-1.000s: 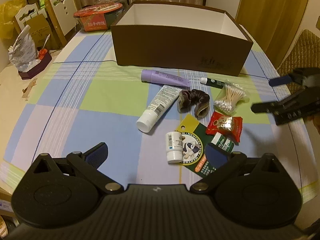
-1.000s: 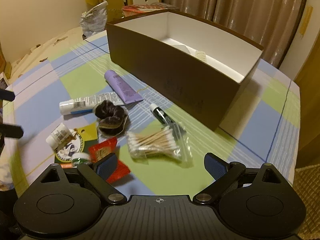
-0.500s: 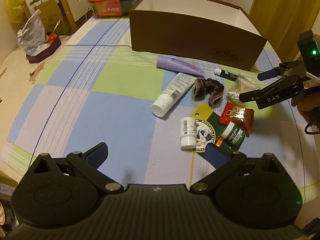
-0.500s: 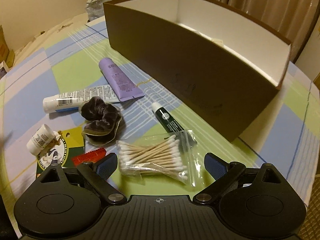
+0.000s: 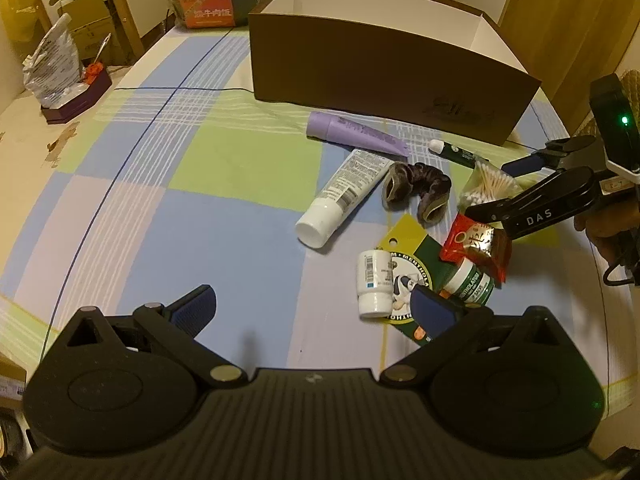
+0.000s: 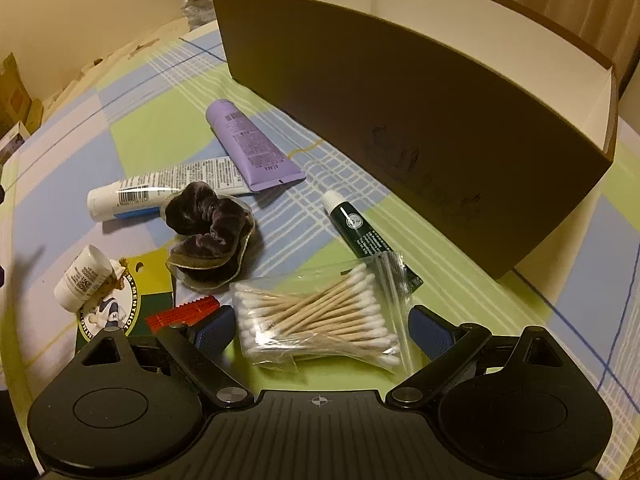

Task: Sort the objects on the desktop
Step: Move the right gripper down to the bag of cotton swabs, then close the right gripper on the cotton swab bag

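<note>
A clear bag of cotton swabs (image 6: 320, 316) lies between the open fingers of my right gripper (image 6: 322, 330), which hangs low over it; the same bag (image 5: 486, 188) shows beside that gripper (image 5: 484, 190) in the left wrist view. Around it lie a dark scrunchie (image 6: 208, 232), a purple tube (image 6: 250, 148), a white tube (image 6: 160, 190), a green tube (image 6: 360, 230), a small white bottle (image 5: 374, 280), a red sachet (image 5: 478, 246) and a green menthol card (image 5: 416, 272). My left gripper (image 5: 314, 306) is open near the table's front edge.
A large brown box (image 5: 384, 68) with a white inside stands open behind the items. A red-lidded bowl (image 5: 218, 2) sits at the far left corner, chairs behind it. A foil bag on a dark tray (image 5: 60, 80) rests on the side surface at left.
My right gripper has moved forward and down until its open fingers straddle the swab bag. My left gripper has shifted left, so the items sit further right in its view.
</note>
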The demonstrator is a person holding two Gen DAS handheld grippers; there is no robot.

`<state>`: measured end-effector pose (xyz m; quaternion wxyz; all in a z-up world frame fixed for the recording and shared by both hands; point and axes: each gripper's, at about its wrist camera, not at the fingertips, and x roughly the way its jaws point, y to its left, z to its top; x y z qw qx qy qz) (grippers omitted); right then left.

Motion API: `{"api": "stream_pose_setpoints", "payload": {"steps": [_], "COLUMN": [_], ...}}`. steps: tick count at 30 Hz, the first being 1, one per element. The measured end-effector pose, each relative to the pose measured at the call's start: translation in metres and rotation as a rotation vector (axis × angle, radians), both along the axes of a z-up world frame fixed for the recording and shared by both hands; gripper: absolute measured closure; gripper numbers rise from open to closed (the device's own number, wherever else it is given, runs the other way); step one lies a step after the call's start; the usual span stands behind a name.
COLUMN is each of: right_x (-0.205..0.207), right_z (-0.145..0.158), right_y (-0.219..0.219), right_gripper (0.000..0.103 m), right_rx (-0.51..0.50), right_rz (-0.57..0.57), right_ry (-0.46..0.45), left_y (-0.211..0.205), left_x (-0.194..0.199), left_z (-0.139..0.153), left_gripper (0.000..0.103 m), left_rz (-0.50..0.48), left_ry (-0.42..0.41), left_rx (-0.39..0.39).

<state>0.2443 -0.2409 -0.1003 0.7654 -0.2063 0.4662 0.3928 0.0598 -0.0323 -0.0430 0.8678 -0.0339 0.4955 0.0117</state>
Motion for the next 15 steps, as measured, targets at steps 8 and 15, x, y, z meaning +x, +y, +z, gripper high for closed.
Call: {"api": "stream_pose_setpoints", "payload": {"steps": [8,15], "right_x": [-0.002,-0.005], "right_z": [0.001,0.013], "right_y": [-0.002,-0.008], "right_gripper": [0.030,0.032], "right_rx": [-0.011,0.003], "right_rz": [-0.017,-0.045], "right_ry": [-0.023,-0.058], "left_y": [0.003,-0.003], "left_x": [0.009,0.022], "left_z": [0.000,0.001], "left_gripper": [0.001,0.001], "left_rz": [-0.010,-0.043], "left_ry": [-0.005,-0.031], "left_rx": [0.007,0.005]}}
